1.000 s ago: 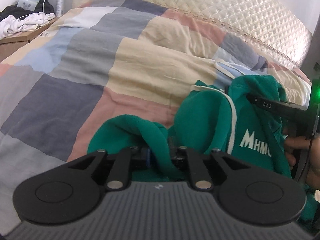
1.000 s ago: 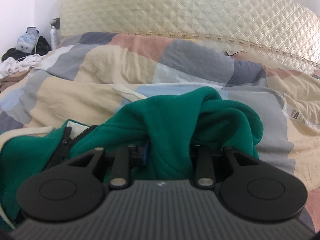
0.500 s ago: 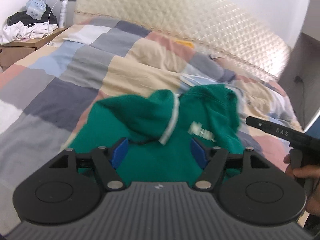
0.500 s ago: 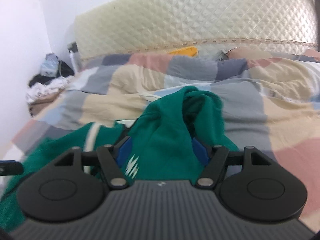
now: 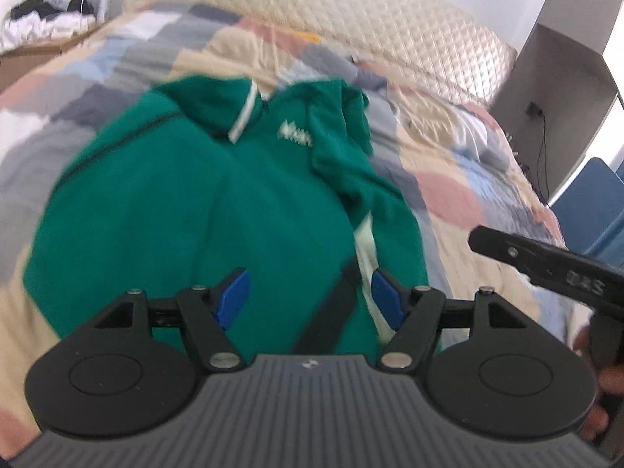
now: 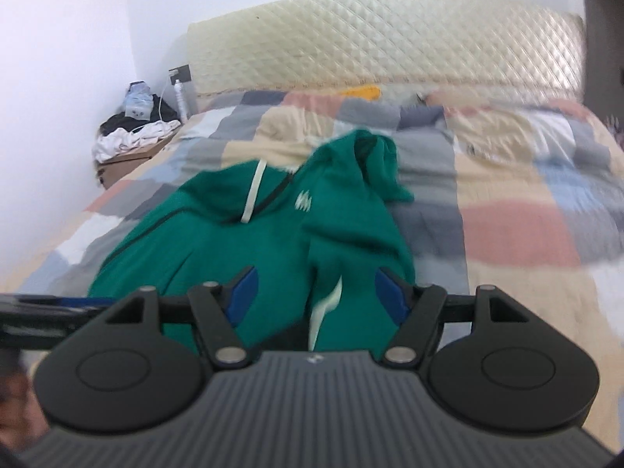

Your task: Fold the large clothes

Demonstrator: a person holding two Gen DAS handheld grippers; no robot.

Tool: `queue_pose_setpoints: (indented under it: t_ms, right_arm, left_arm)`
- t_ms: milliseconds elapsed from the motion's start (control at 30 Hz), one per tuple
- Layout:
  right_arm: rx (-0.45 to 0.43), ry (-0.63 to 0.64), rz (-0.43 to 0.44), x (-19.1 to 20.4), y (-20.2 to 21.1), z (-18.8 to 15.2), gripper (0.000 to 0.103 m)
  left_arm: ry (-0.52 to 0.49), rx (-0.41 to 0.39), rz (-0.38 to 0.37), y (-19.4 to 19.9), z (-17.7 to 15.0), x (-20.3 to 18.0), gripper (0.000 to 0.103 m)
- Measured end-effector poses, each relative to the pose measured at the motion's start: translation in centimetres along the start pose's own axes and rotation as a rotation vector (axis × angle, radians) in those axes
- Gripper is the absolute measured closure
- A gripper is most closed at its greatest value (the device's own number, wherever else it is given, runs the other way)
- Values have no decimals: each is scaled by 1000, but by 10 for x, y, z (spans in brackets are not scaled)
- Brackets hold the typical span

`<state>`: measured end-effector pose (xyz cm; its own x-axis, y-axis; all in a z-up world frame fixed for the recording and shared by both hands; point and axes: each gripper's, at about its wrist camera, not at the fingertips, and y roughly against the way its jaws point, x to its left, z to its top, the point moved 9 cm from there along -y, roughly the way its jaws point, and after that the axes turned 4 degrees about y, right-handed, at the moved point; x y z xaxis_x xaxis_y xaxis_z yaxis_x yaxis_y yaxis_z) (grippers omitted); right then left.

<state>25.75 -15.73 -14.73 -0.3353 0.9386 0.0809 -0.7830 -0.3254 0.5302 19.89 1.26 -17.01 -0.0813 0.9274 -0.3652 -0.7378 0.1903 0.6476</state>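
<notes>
Green fleece, a large zip-up jacket [image 5: 218, 195] with a white chest logo, lies spread on the patchwork quilt [image 6: 526, 202] of the bed, its collar end toward the far quilted headboard [image 6: 390, 50] and its hem near the cameras. One sleeve is bunched up at the far right of the garment.

Both tongs hover above the near hem, angled downward toward the bed. The left tongs [image 5: 308, 296] stand with their blue pads well apart; the cloth shows in the gap below them, but neither pad presses on it, so nothing is held. The right tongs [image 6: 316, 292] are spread about as wide, likewise over the green fabric and gripping nothing.

Seen from the left wrist, the right tool's black body reaches in from the right edge, with the person's hand [image 5: 596, 386] wrapped around its handle low at that edge. From the right wrist, the left tool crosses the near left edge.

At the far left, a bedside cabinet [image 6: 124, 163] carries a heap of clothes and a bottle. Both views are blurred.
</notes>
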Motion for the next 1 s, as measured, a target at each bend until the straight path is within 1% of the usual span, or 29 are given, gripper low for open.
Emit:
queue_pose_setpoints:
  t_ms: [67, 133, 200, 300, 367, 433, 500, 533, 600, 667, 700, 733, 800, 833, 900, 967, 1000]
  right_arm:
    - [25, -38, 0, 0, 19, -17, 34]
    - [61, -105, 3, -3, 29, -38, 34]
    - [107, -184, 18, -7, 30, -59, 34]
    - [177, -309, 40, -13, 19, -93, 34]
    - [209, -368, 54, -17, 8, -113, 34]
    - [243, -430, 79, -20, -5, -127, 33]
    - [260, -457, 97, -22, -17, -135, 33]
    - [261, -459, 101, -22, -23, -137, 35]
    - [281, -477, 140, -19, -33, -144, 37]
    - [309, -477, 188, -12, -41, -149, 44]
    - [319, -465, 196, -8, -44, -152, 56]
    - [327, -445, 190, -6, -46, -153, 72]
    - [330, -397, 162, -6, -45, -149, 81]
    - [320, -385, 145, -10, -42, -144, 84]
    - [296, -370, 103, -24, -32, -132, 86]
    - [249, -341, 36, -48, -21, -112, 86]
    - [213, -295, -28, -64, -14, -98, 87]
  left_arm:
    - [-6, 20, 2, 2, -21, -7, 29]
    - [-13, 40, 6, 1, -37, -10, 29]
    - [-19, 54, 12, -1, -49, -12, 29]
    - [-45, 57, 33, -4, -59, -12, 30]
    - [-52, 51, 44, -5, -61, -11, 30]
    - [-48, 44, 47, -7, -55, -8, 30]
    - [-41, 29, 51, -10, -47, -8, 30]
    - [-36, 23, 49, -11, -44, -9, 30]
    - [-26, 8, 43, -11, -37, -10, 30]
    - [-26, -12, 39, -10, -30, -15, 30]
    - [-27, -19, 40, -10, -25, -18, 30]
    - [-29, -24, 41, -9, -22, -20, 30]
    - [-39, -32, 35, -7, -14, -27, 30]
    - [-47, -36, 33, -6, -9, -30, 30]
    - [-66, -53, 26, 1, 2, -39, 30]
    - [-77, -73, 11, 8, 14, -48, 30]
    - [-80, -82, 1, 12, 21, -54, 30]
